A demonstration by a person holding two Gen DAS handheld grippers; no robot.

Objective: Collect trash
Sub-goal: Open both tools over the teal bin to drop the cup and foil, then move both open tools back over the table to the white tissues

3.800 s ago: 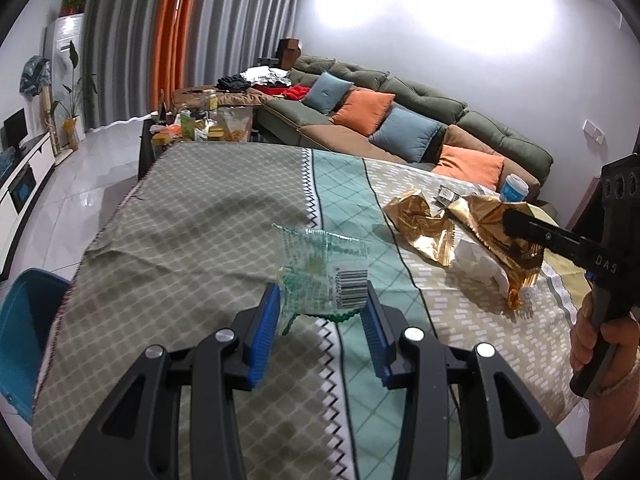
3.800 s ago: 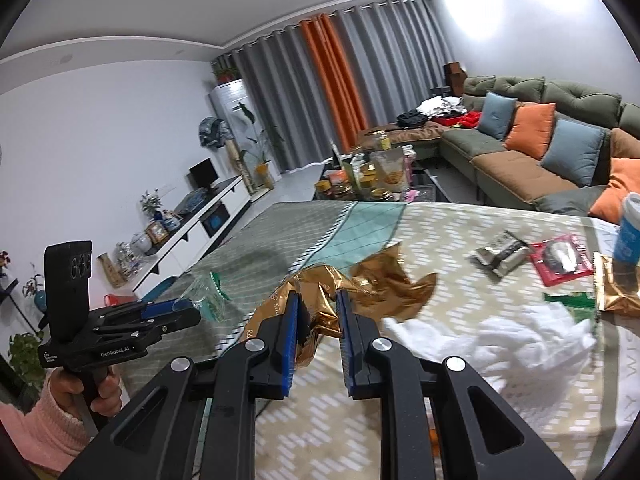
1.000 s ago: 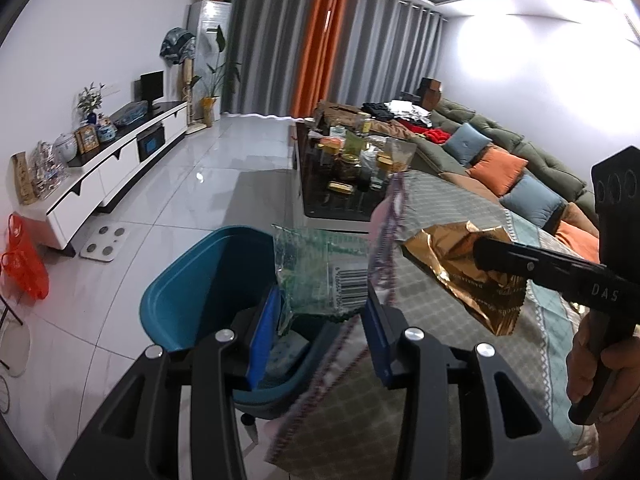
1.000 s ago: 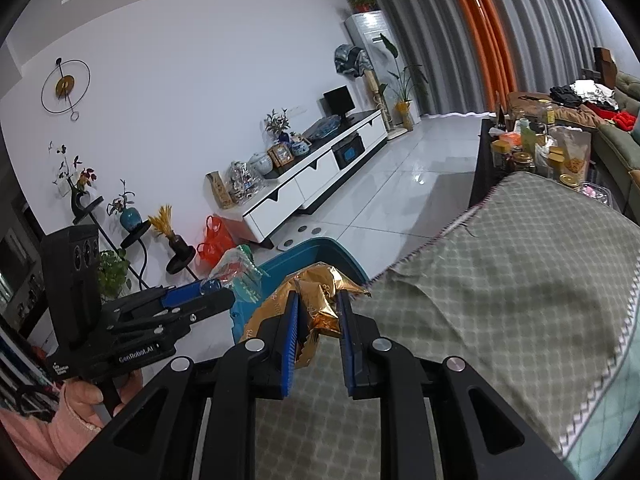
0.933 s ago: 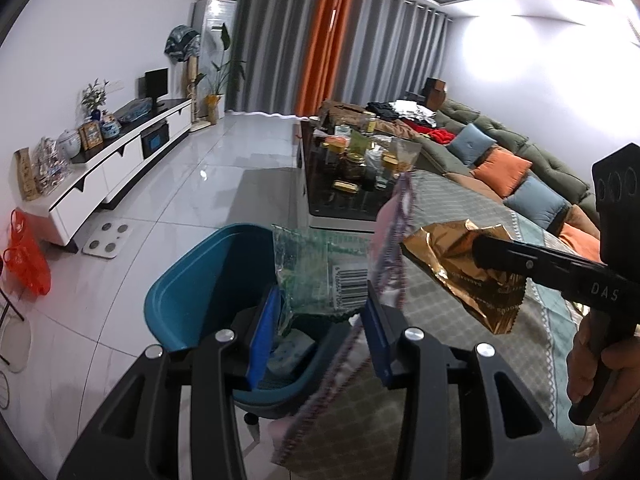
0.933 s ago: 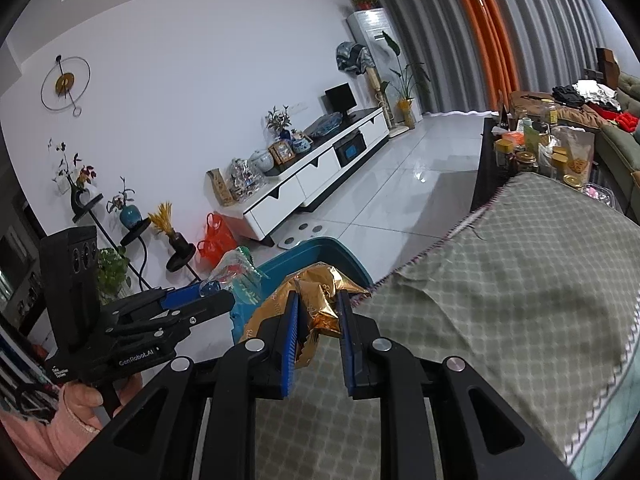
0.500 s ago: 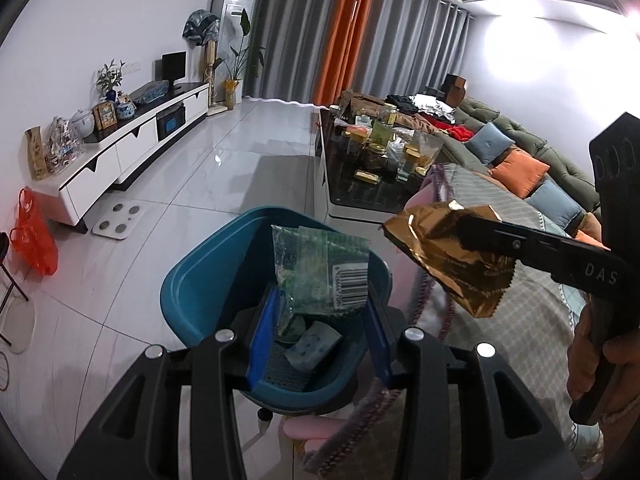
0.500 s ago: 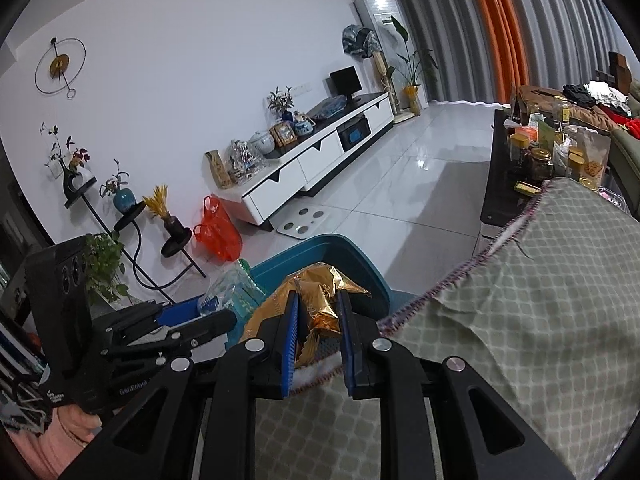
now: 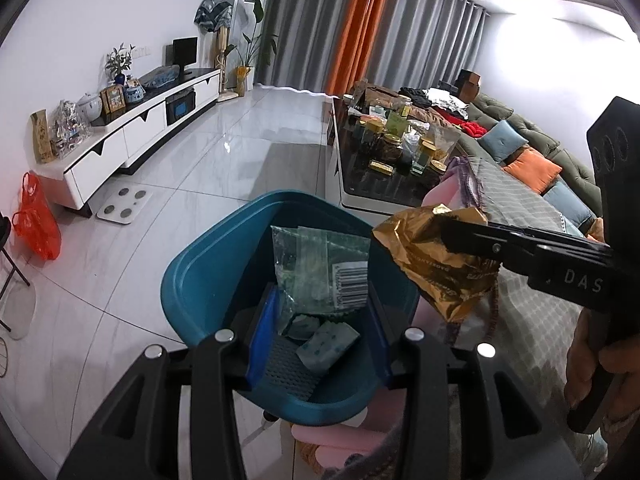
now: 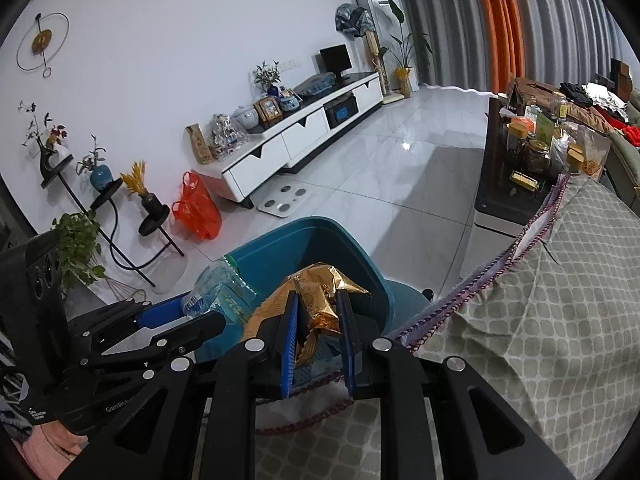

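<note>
1. Poised for the drop: left gripper [image 9: 318, 330] pinching a clear green-tinted bag with a barcode label [image 9: 320, 270], right gripper [image 10: 318, 338] pressed onto a crumpled gold foil wrapper [image 10: 320, 300], both held over the teal bin [image 9: 208, 276] on the floor beside the table.
2. Clear bag hanging squarely above the bin's mouth; gold wrapper just right of it, over the near-right rim.
3. Next move, by judgement: spreading both sets of jaws, with the gold wrapper perhaps nudged left first to fall clear of the rim.
4. Already in the bin: a few pale scraps [image 9: 328, 340].
5. Close on the right: the fringed edge of the patterned tablecloth [image 10: 560, 320], a likely snag.
6. Further off: cluttered black coffee table [image 9: 372, 184], white TV cabinet [image 9: 132, 136], orange plastic bag [image 9: 36, 224], none in the way.
</note>
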